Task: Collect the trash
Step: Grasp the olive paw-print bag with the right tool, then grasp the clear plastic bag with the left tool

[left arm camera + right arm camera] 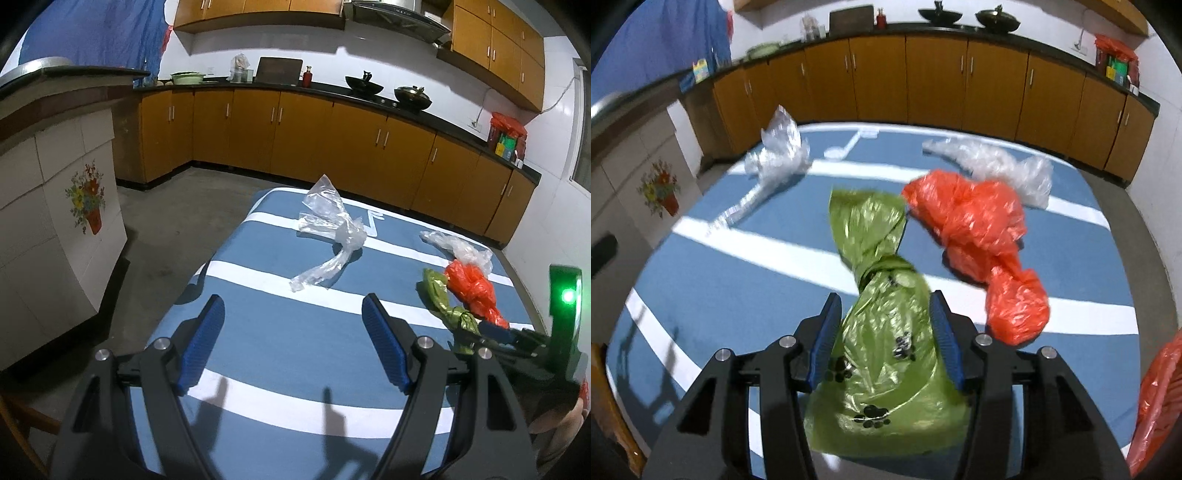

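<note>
A green plastic bag (882, 325) with black paw prints lies on the blue and white striped tablecloth (720, 280). My right gripper (886, 317) has its fingers on either side of the bag, a gap still showing at each pad. The bag also shows in the left wrist view (439, 291). An orange bag (979, 229) lies just right of it, also in the left wrist view (472, 288). Two clear bags lie farther back, one at left (328, 229) (775, 158), one at right (458, 247) (1004, 162). My left gripper (295, 332) is open and empty above the cloth.
Wooden cabinets (295, 136) with a black counter run along the far wall. A white cabinet with a flower picture (62, 221) stands at the left. More orange plastic (1156, 402) shows at the right edge. The table's far edge (288, 192) drops to the grey floor.
</note>
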Demonstrator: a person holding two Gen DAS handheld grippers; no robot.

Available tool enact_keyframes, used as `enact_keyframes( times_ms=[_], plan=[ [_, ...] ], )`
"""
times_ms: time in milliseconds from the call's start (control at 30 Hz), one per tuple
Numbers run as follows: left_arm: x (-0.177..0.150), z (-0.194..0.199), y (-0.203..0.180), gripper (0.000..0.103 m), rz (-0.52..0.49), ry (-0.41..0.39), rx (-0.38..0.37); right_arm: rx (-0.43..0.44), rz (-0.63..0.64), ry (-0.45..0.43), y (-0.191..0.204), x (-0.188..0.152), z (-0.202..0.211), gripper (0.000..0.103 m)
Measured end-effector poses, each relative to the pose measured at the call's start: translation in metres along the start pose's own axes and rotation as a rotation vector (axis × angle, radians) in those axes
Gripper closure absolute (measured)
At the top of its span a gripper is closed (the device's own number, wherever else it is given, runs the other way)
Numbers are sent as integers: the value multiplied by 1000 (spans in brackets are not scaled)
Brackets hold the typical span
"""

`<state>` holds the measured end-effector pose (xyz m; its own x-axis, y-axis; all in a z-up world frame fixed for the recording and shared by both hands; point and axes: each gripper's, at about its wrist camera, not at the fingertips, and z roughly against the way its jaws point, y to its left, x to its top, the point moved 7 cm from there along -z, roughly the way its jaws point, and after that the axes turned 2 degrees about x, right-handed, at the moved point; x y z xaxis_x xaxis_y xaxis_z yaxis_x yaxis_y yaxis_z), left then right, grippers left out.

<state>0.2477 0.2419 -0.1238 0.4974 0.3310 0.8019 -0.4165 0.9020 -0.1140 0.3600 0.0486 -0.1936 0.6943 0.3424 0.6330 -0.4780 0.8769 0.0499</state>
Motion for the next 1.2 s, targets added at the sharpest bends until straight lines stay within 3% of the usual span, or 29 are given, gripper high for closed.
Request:
enact_keyframes(
  times_ms=[67,200,400,533,800,900,967,1033,1200],
  plan=[
    [1,-2,-2,27,-7,1,-2,-5,10,28,-1,-8,-3,55],
    [7,-14,-14,27,-35,7,-14,-3,2,36,-9,-14,7,96],
    [26,-56,-43,27,-91,24,-30,44,-52,-58,-20,-18,53,97],
    [44,-98,-64,27,-115,50,-27,23,-121,-151,-39,-12,91,97],
    [51,-180,-81,33,-115,187,17,-41,-196,-159,-76,-24,104,97],
    [47,-197,-83,47,-107,236,17,-49,-218,-145,-85,-31,100,97],
    [45,-204,-84,73,-102,262,2,-48,-234,-144,-88,-34,102,97],
    [44,-202,-84,83,-95,264,-23,-50,-246,-147,-90,-36,104,97],
    [45,-175,-86,89,-133,219,-71,-63,-280,-176,-99,-37,118,97]
  ],
)
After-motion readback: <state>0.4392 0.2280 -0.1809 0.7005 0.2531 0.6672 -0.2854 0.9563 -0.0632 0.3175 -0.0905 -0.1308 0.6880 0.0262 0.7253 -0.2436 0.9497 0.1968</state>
